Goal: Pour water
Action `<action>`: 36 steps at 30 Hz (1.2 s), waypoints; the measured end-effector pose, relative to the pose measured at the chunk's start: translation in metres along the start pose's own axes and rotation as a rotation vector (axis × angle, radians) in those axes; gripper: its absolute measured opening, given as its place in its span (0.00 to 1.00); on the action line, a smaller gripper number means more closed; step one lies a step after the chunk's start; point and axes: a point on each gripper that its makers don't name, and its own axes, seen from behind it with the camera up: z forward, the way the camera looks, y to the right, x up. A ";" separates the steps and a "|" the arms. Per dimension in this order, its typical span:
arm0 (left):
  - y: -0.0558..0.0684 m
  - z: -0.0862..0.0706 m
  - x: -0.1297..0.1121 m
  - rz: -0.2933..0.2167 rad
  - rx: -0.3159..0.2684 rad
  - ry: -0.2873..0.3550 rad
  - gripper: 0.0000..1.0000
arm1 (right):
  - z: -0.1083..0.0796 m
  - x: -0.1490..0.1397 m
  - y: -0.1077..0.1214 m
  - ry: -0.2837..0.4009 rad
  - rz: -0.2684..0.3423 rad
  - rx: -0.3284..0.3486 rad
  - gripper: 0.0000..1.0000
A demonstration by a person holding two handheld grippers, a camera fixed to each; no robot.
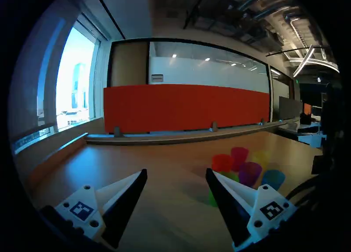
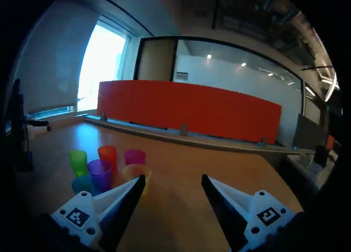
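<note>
Cups bunched tight on the wooden worktop, six of them, all upright. In the right gripper view, low and left: green cup, orange cup and magenta cup across the back; blue cup, purple cup and yellow cup in front. Yellow one partly behind a finger of the right claw. Same cluster in the left gripper view, right of centre, just past the left claw.

Right claw spread wide, bare worktop between its fingers, gripping nothing. Left claw likewise spread and empty, hovering over the worktop, short of the cups.

No brand or writing visible on any cup. Black-and-white square marker on each white finger base, a printed pattern and no words. Small pale sign on the glass wall behind, too small to read.

Farther out: long red partition along the far edge of the worktop, bright window to one side, ceiling lights above.
</note>
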 end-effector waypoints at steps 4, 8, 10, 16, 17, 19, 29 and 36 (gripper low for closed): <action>0.004 -0.002 0.004 -0.015 0.021 0.023 0.99 | 0.000 0.012 0.008 0.056 0.023 -0.074 0.99; 0.003 -0.004 0.007 -0.038 0.052 0.043 0.99 | -0.002 0.025 0.015 0.109 0.050 -0.128 1.00; 0.001 -0.005 0.010 -0.046 0.068 0.053 0.99 | -0.003 0.030 0.019 0.126 0.058 -0.152 1.00; -0.002 -0.007 0.018 -0.029 0.108 0.086 1.00 | -0.008 0.042 0.029 0.175 0.079 -0.199 0.99; -0.003 -0.007 0.020 -0.021 0.117 0.090 1.00 | -0.009 0.044 0.031 0.183 0.085 -0.206 0.99; -0.004 -0.008 0.023 0.002 0.131 0.107 1.00 | -0.009 0.043 0.033 0.186 0.101 -0.212 0.99; -0.003 -0.006 0.013 0.048 0.141 0.142 1.00 | -0.009 0.030 0.040 0.155 0.109 -0.248 1.00; -0.019 -0.003 -0.005 0.048 0.164 0.135 0.99 | -0.011 0.027 0.044 0.145 0.098 -0.283 1.00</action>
